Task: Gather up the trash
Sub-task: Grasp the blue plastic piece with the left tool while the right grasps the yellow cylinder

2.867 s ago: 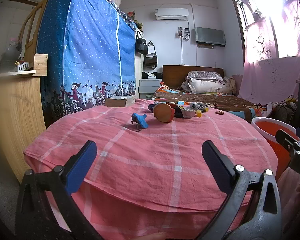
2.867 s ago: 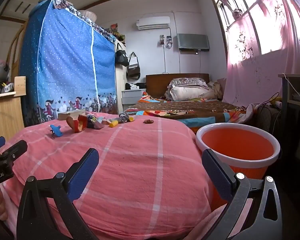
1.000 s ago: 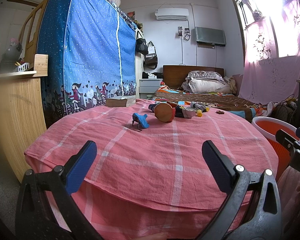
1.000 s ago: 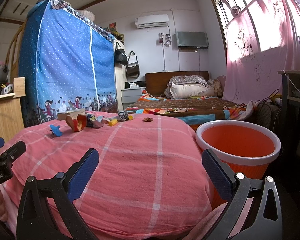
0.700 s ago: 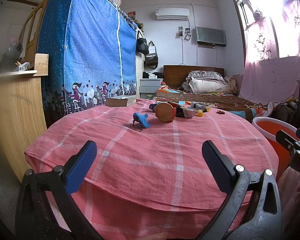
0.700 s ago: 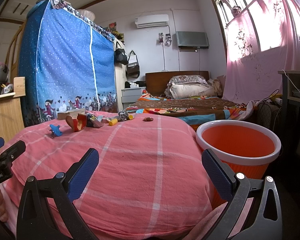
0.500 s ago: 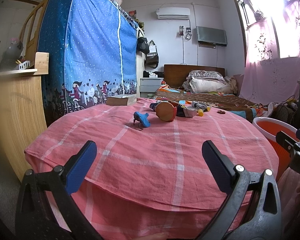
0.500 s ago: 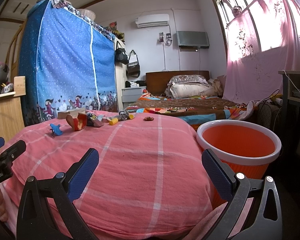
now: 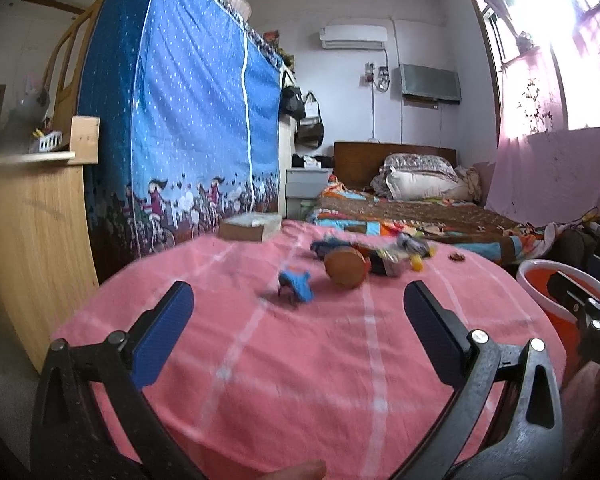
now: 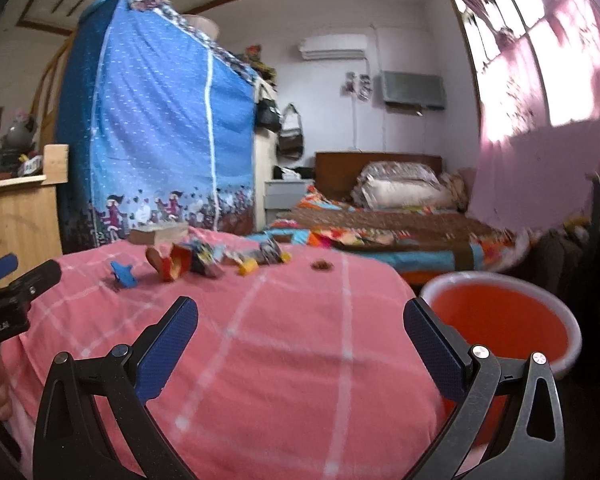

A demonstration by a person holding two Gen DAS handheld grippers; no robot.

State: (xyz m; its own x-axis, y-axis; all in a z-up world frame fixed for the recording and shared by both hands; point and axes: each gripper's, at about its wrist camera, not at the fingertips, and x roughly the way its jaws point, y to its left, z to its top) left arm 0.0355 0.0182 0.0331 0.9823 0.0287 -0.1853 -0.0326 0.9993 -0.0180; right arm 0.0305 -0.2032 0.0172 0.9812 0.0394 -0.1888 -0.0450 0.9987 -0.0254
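Advancing, your left gripper (image 9: pixel 298 316) now sits nearer the blue scrap (image 9: pixel 296 285) at twelve o'clock. Both jaws are spread, empty. Bucket (image 10: pixel 500 312) waits at three o'clock.

Blue curtain (image 9: pixel 196 120) — bed (image 9: pixel 416 216) beyond

Pink tablecloth (image 9: pixel 300 360), white check lines. Blue scrap (image 9: pixel 296 285). Orange bucket (image 10: pixel 496 320), white rim. Blue curtain (image 9: pixel 188 120), white dots, cartoon border. Pink window drape (image 9: pixel 552 172). Black grippers, blue pads (image 9: pixel 162 332).
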